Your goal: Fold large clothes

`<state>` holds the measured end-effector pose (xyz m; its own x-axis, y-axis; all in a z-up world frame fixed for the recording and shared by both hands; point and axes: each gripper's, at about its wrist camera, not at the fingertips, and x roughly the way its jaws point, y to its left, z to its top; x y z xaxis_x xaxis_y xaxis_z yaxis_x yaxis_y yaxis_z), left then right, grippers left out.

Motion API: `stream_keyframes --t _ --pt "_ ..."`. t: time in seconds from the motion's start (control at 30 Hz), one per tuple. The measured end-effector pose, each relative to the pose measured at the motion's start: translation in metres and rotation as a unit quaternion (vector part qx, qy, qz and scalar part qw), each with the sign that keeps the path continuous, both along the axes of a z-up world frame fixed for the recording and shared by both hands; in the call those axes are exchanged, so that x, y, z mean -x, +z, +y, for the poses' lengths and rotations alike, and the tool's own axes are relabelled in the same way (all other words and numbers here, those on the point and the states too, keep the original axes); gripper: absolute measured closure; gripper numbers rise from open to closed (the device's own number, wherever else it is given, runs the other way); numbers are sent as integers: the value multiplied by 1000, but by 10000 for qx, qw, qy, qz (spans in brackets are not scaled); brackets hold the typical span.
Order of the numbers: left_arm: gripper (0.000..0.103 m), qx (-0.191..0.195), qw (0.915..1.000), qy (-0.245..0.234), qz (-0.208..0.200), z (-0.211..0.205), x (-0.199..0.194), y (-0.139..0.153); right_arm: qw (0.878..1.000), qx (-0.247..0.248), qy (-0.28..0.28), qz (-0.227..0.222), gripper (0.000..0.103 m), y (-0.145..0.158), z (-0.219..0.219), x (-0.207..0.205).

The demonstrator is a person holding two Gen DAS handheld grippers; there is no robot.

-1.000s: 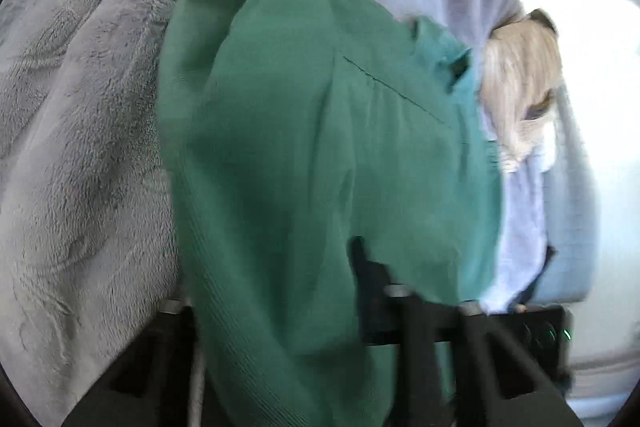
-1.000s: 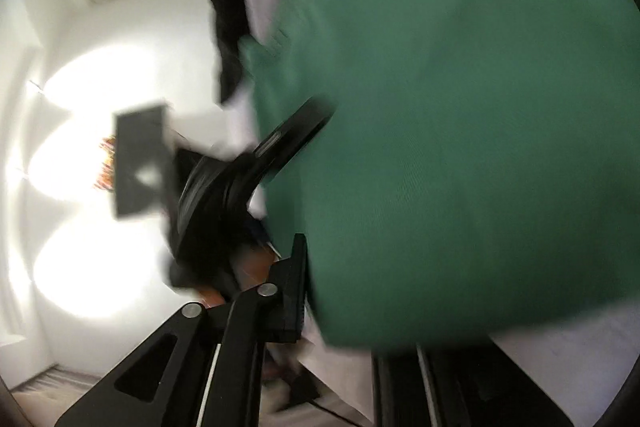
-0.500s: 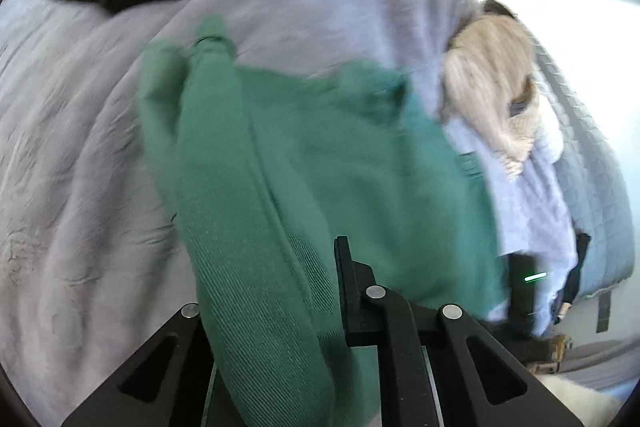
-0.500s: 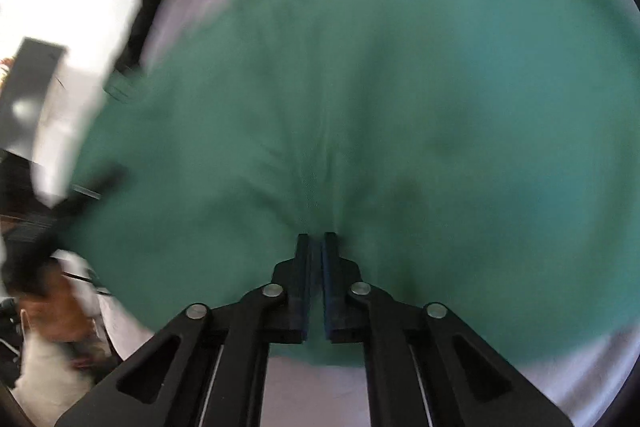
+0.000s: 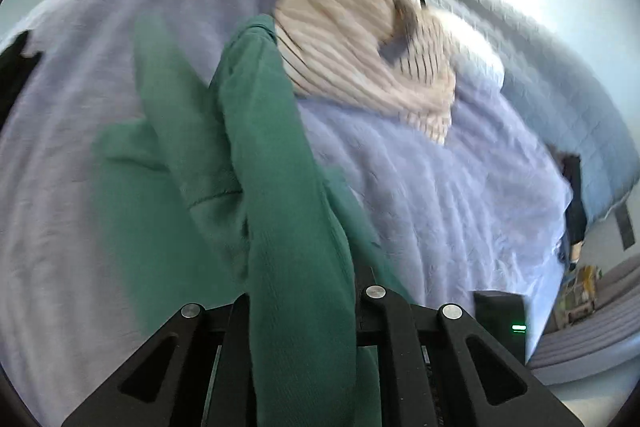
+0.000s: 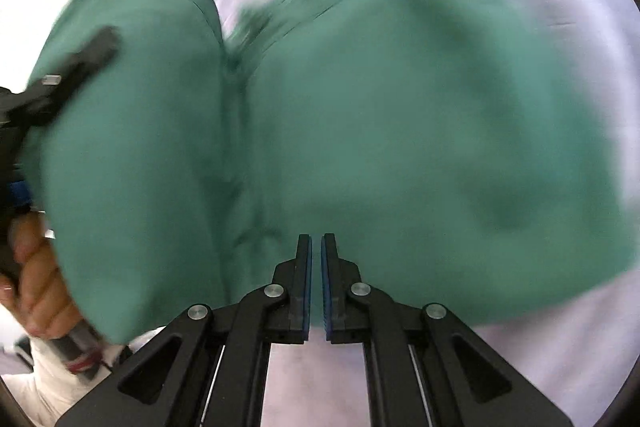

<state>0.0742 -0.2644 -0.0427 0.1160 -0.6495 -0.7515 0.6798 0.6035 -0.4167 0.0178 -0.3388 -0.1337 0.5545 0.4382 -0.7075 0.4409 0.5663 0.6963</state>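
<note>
Motion blur smears both views, and green fabric hides the left gripper's (image 5: 304,307) fingertips; it pinches a ribbed fold of the green garment (image 5: 276,211), which trails toward 11 o'clock over the plush lavender blanket (image 5: 440,187). A striped beige knit (image 5: 360,39) lies at 1 o'clock. The right gripper (image 6: 316,283) is pressed nearly together, empty, the garment spread just beyond it.

We see: green sweater (image 5: 280,211) | pale lilac blanket (image 5: 460,195) | beige knit (image 5: 360,39), dark stripes | black grippers, blue pads (image 6: 307,291)
</note>
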Motion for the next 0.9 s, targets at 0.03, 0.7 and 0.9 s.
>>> stream_keyframes --t 0.03,0.7,0.9 --pt "89 -139 9999 -46 16 -16 5 -12 9999 -39 -128 55 96 -6 -16 11" --pt "26 -491 9966 301 -595 20 48 -5 9878 -1331 -812 -57 69 -53 -86 63" --pt "26 -1288 9830 1298 -158 119 34 -43 9944 -906 -514 -160 45 -30 -53 80"
